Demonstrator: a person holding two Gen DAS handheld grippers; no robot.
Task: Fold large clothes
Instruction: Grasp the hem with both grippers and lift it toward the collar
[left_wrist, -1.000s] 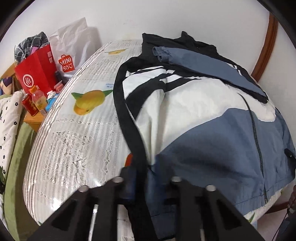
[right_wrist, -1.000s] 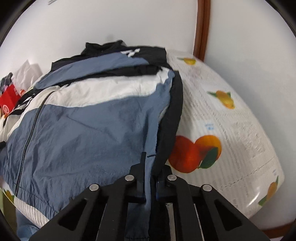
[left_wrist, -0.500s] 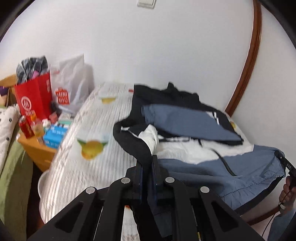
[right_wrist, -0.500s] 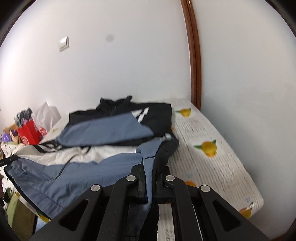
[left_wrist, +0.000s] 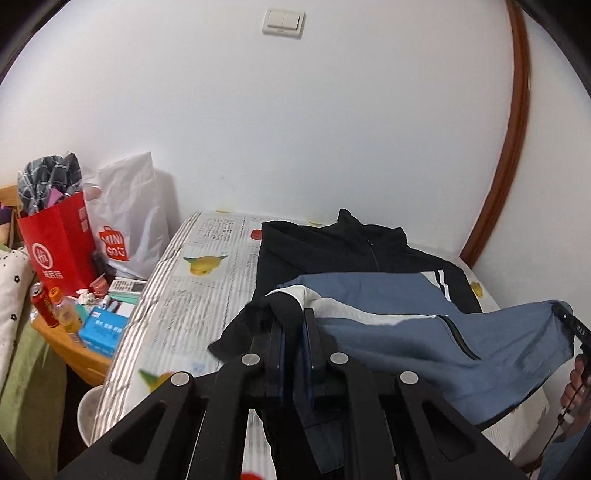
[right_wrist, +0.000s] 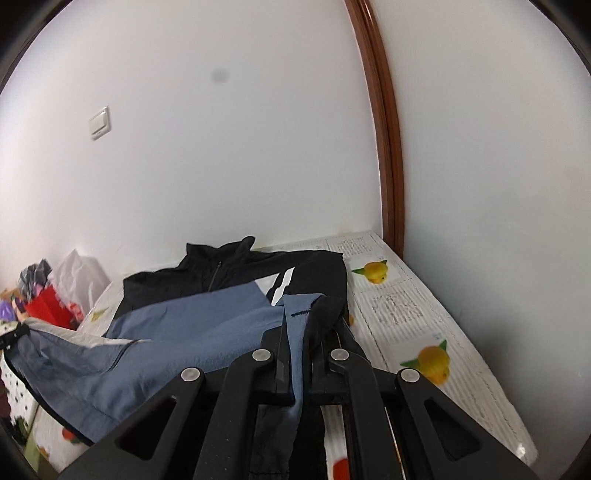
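A blue, white and black zip jacket (left_wrist: 406, 332) lies on the fruit-print bed (left_wrist: 207, 295). Its black collar end rests flat near the far wall. My left gripper (left_wrist: 293, 325) is shut on the jacket's hem at its left corner and holds it up off the bed. My right gripper (right_wrist: 310, 328) is shut on the hem (right_wrist: 295, 339) at the right corner, also lifted. The blue lower panel (right_wrist: 166, 354) hangs stretched between the two grippers above the rest of the jacket.
A red paper bag (left_wrist: 59, 243), a white MINISO bag (left_wrist: 125, 221), bottles and a blue box (left_wrist: 103, 328) crowd a wooden bedside stand on the left. White walls close the far side, with a brown door frame (right_wrist: 388, 147) at the right.
Both grippers have risen with the hem, lifting the jacket's lower half off the bed and carrying it toward the collar. The left gripper closed on the hem one second ago.
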